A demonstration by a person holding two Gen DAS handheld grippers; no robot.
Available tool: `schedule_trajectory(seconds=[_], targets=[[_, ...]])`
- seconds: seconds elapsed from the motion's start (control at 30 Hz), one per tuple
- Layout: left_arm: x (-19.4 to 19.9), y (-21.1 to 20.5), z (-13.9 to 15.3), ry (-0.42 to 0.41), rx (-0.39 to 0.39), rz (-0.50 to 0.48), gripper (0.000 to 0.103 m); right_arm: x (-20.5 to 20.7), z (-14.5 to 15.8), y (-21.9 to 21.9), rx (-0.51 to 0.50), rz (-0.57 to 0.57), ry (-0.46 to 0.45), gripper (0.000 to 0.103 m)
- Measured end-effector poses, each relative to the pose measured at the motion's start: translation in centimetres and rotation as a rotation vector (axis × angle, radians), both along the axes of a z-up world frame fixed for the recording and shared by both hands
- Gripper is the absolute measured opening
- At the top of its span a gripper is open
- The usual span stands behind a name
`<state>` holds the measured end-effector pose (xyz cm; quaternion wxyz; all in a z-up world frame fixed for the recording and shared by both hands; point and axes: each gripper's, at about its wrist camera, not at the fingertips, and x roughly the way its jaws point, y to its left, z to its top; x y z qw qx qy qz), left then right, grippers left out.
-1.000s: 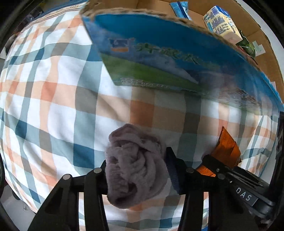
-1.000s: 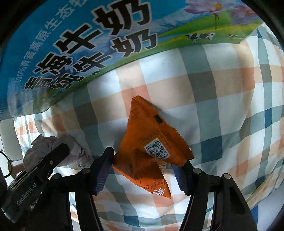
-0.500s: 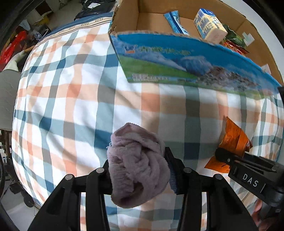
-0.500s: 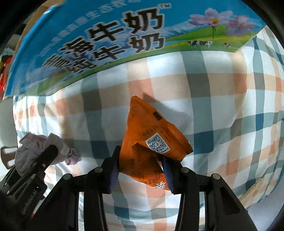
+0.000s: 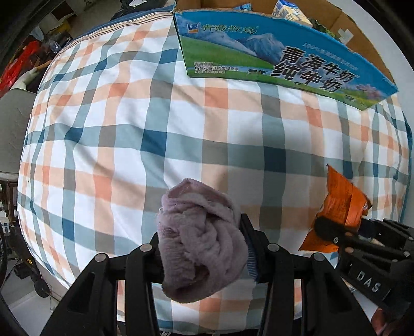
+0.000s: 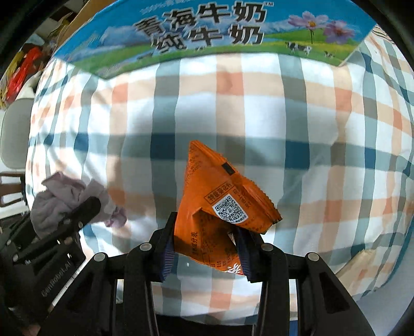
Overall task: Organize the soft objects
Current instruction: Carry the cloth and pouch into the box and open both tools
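Note:
My left gripper [image 5: 203,248] is shut on a crumpled mauve towel [image 5: 199,237], lifted above the plaid bedspread [image 5: 129,129]. The same towel [image 6: 64,199] shows at the left of the right wrist view, held by the other tool. An orange snack packet [image 6: 217,206] sits pinched between the pads of my right gripper [image 6: 205,248], clear of the cloth. That packet [image 5: 341,204] also appears at the right of the left wrist view. A blue milk carton box [image 5: 271,56] with its top open stands at the far side.
Inside the box lie a yellow-blue pack [image 5: 289,10] and other wrapped items. The bed edge drops to the floor at the left, where a grey seat [image 5: 13,129] and red clutter [image 5: 18,64] stand. The box wall [image 6: 207,31] fills the top of the right wrist view.
Both grippers have risen and drawn back from the box. The right jaws closed onto the orange packet and lifted it off the bedspread. The towel stayed gripped throughout.

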<state>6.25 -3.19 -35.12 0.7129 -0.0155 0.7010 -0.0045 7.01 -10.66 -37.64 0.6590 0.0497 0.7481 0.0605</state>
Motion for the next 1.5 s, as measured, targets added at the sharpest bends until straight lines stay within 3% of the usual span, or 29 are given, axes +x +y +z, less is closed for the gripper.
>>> schedule_trajectory(seconds=[0.27, 0.37, 0.4, 0.63, 0.83, 0.97, 1.1, 1.3, 1.43, 1.5], targets=[[0.7, -0.4, 6.0, -0.073, -0.065, -0.014, 0.041, -2.4, 3.3, -0.3, 0.058, 0.019, -0.034, 0.043], [2.3, -0.1, 9.3, -0.126, -0.098, -0.022, 0.041, -1.4, 6.2, -0.7, 0.086, 0.021, -0.075, 0.043], [4.6, 0.8, 10.6, -0.140, -0.106, -0.023, 0.041, -1.3, 7.1, -0.7, 0.095, 0.020, -0.088, 0.043], [11.2, 1.9, 16.5, -0.273, -0.149, -0.052, 0.041, 4.3, 14.9, -2.4, 0.154, 0.009, -0.228, 0.043], [18.0, 2.5, 19.5, -0.346, -0.139, -0.049, 0.041, 10.3, 18.6, -3.8, 0.152, -0.018, -0.310, 0.043], [22.6, 2.3, 18.7, -0.306, -0.136, -0.056, 0.041, 15.1, 18.8, -3.3, 0.134, -0.027, -0.329, 0.043], [27.0, 1.8, 16.0, -0.216, -0.129, -0.069, 0.041, 19.0, 17.8, -3.3, 0.119, -0.027, -0.306, 0.043], [31.7, 0.9, 9.3, -0.019, -0.116, -0.092, 0.042, 24.0, 13.0, -3.5, 0.099, -0.048, -0.224, 0.043], [33.2, 0.2, 4.1, 0.154, -0.137, -0.104, 0.042, 26.1, 9.2, -3.6, 0.094, -0.044, -0.149, 0.043], [33.5, 0.1, 2.5, 0.190, -0.127, -0.103, 0.042, 26.8, 7.5, -3.6, 0.086, -0.044, -0.119, 0.043]])
